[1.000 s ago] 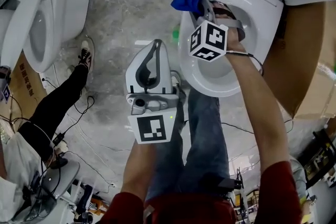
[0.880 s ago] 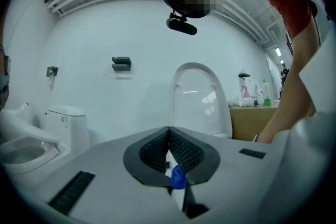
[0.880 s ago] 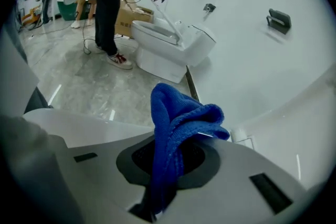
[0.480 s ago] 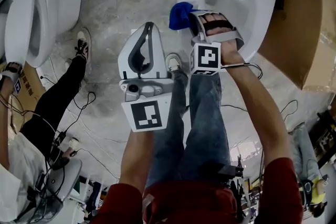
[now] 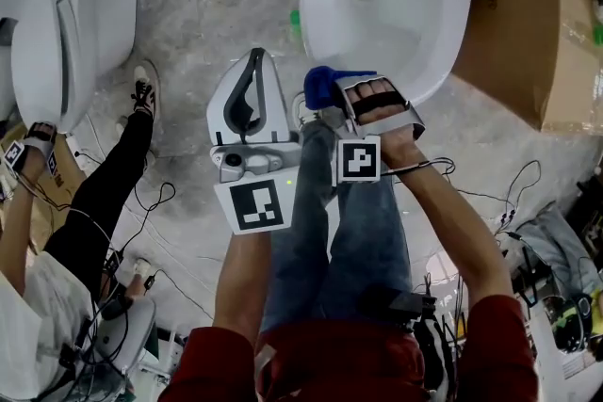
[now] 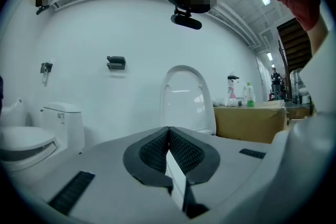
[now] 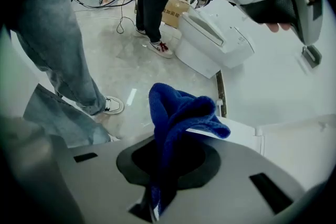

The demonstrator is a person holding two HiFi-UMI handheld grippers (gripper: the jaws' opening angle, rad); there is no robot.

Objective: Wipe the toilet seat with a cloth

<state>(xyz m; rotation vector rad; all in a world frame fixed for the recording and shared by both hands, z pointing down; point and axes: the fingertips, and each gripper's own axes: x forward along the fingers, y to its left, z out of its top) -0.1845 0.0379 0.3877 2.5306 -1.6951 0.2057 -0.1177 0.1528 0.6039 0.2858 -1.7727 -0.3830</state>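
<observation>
Well, in the head view the right gripper is shut tight on the blue cloth. The cloth is in the middle of the frame, just below the front of the white toilet seat and not on it. The left gripper sits just to the left. If the cloth comes in too low, it could rub only the outside of the bowl.

In the left gripper view, the left gripper has its jaws pressed together with nothing in them.

In the right gripper view, the jaws pinch only the bottom end of the cloth. A hard rub could pull it out. It looks soft, fuzzy and dark blue, bunched into a floppy lump that folds over at the top.
</observation>
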